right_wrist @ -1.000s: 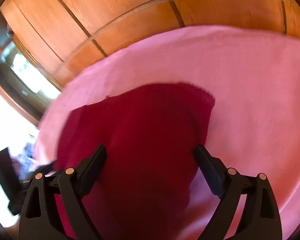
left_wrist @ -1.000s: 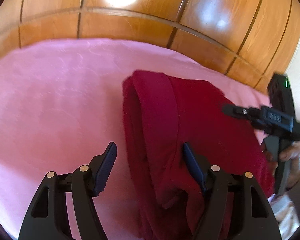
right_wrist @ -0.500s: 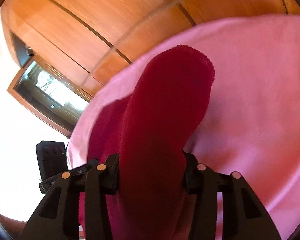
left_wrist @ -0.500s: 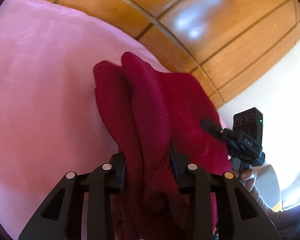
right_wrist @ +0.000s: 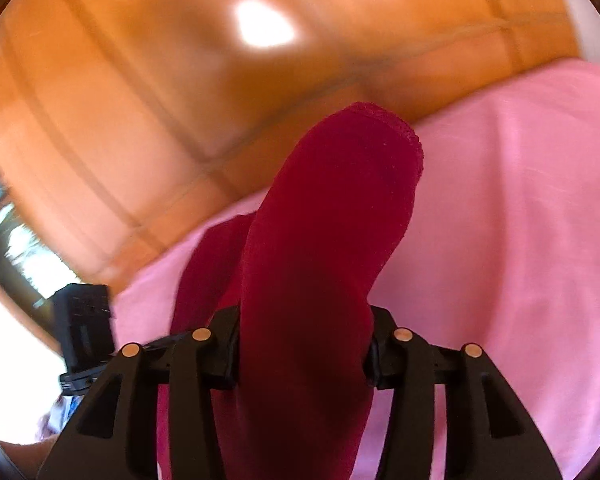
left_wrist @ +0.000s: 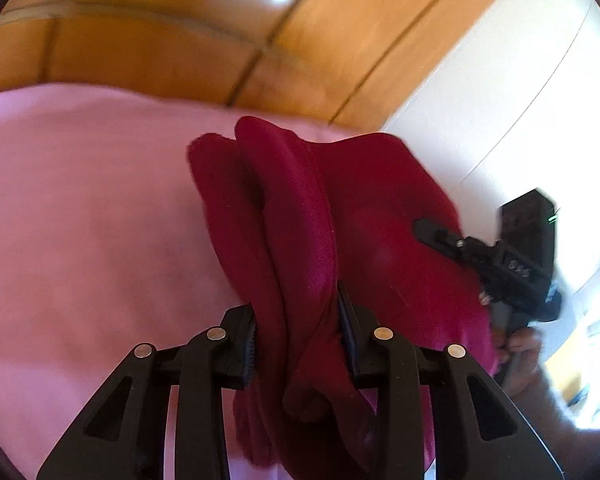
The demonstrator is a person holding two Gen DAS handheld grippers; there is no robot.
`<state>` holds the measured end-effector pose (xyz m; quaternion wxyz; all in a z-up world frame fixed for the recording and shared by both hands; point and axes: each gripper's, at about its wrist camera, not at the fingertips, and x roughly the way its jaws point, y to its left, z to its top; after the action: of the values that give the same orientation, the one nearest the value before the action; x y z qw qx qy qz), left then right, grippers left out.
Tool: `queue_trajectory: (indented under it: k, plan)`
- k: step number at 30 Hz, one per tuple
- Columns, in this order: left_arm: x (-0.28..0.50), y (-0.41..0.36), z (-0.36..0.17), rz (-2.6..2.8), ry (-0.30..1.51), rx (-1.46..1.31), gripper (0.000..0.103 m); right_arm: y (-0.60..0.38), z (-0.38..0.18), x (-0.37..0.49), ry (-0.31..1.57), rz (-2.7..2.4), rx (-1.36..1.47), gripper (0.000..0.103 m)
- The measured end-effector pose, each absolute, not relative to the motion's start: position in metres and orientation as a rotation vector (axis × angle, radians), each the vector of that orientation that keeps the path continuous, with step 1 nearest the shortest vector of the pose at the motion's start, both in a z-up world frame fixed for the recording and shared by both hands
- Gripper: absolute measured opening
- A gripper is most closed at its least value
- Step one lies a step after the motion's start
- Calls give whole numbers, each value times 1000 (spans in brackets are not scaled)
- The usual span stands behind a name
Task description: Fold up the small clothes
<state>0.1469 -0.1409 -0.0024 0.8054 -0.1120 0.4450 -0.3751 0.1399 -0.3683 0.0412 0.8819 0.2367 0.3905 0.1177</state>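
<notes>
Both grippers went from wide open to clamped on the cloth (left_wrist: 296,240) and lifted it. Left gripper (left_wrist: 296,336) pinches one bunched edge, right gripper (right_wrist: 300,352) another – so it hangs off the sheet (left_wrist: 80,220) ahead, probably for folding over.

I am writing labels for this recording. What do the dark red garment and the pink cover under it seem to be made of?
The dark red garment looks like soft matte knit or fleece: fuzzy nap, a small scalloped hem, thick rounded folds. The pink cover looks like thinner smooth woven cloth with a slight sheen; motion blur leaves this uncertain.
</notes>
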Motion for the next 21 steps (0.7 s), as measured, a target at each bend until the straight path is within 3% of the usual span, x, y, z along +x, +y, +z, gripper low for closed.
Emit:
queue_trajectory:
  k: [3,7,11,14,17,21]
  plan:
    - [155,-170,-29,-741,985,-127,43,-382,-7,142,925,128,461,62]
    - [150,-164,-22,-667,966,-122,54,-390,6,124,853,104,481,74]
    - [137,-147,-6,-597,906,-114,54,-375,36,100,783,83,394,74]
    - [118,-141,0,-538,835,-44,54,-348,54,71,739,114,340,68]
    - [112,-155,-11,-475,819,33,56,-303,43,54,765,119,256,58]
    - [108,-152,-16,-429,800,41,61,-278,5,45,816,26,186,59]
